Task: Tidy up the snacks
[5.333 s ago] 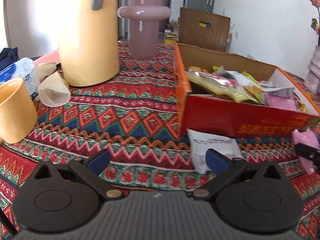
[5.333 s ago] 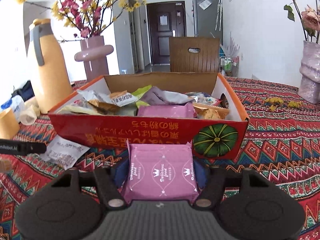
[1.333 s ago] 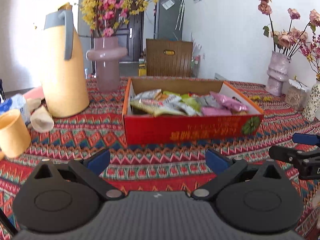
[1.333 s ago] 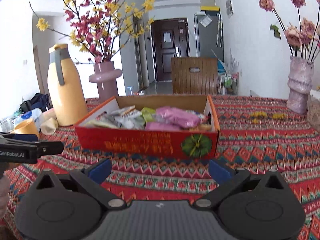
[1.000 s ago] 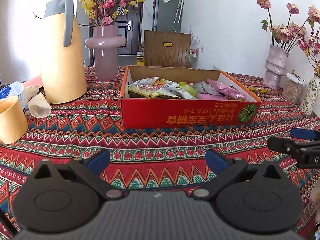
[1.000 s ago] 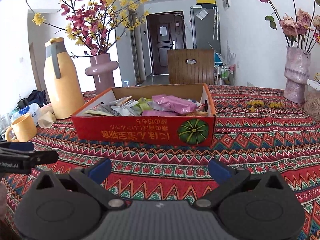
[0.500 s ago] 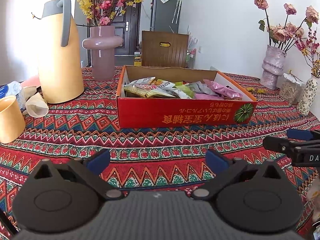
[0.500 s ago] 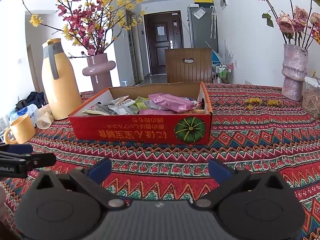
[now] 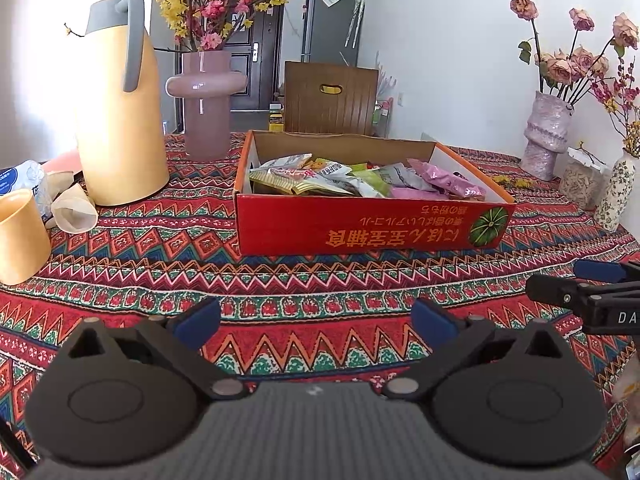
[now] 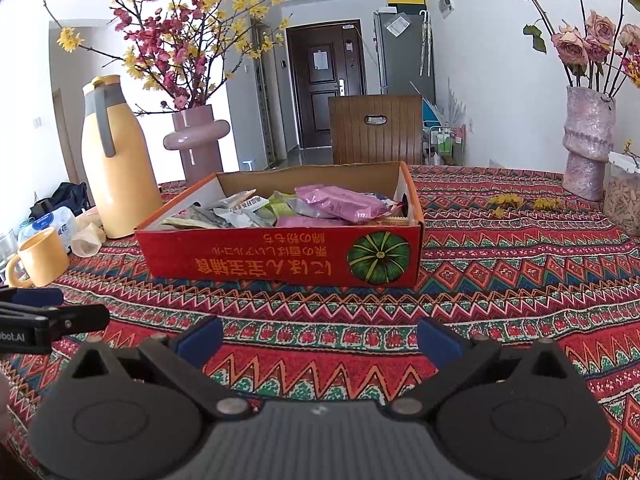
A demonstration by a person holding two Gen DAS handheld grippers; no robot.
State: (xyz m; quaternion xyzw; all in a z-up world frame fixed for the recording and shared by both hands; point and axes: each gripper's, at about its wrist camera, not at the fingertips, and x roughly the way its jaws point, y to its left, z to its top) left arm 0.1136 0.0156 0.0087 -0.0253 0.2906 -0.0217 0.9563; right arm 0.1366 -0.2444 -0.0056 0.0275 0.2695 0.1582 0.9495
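Both claws are being held spread wide with nothing between the blue pads: the left gripper (image 9: 316,318) is seen at the bottom centre of its own view, and the right gripper (image 10: 320,338) at the bottom centre of the other. Each is being held low over the patterned tablecloth (image 9: 160,240), well short of the box, and each is being caught at the edge of the other's view.

Going from left to right in the left wrist view, a yellow mug (image 9: 20,236) is sitting at the left edge, with a crumpled paper cup (image 9: 74,208) just beside it. A tall yellow thermos jug (image 9: 120,120) is standing behind them, and a pink vase (image 9: 206,108) of blossom branches is placed further back. At centre frame the red cardboard box (image 9: 360,226) is resting on the cloth, and the snack packets (image 9: 360,182) are lying piled inside it, a pink packet (image 10: 340,202) uppermost toward its right end. At the far right, a textured vase (image 9: 546,136) of dried roses is standing.

No loose packet is being shown on the cloth in either view, so the gathering is being judged as essentially complete. Whether anything is lying outside the frames cannot be told.
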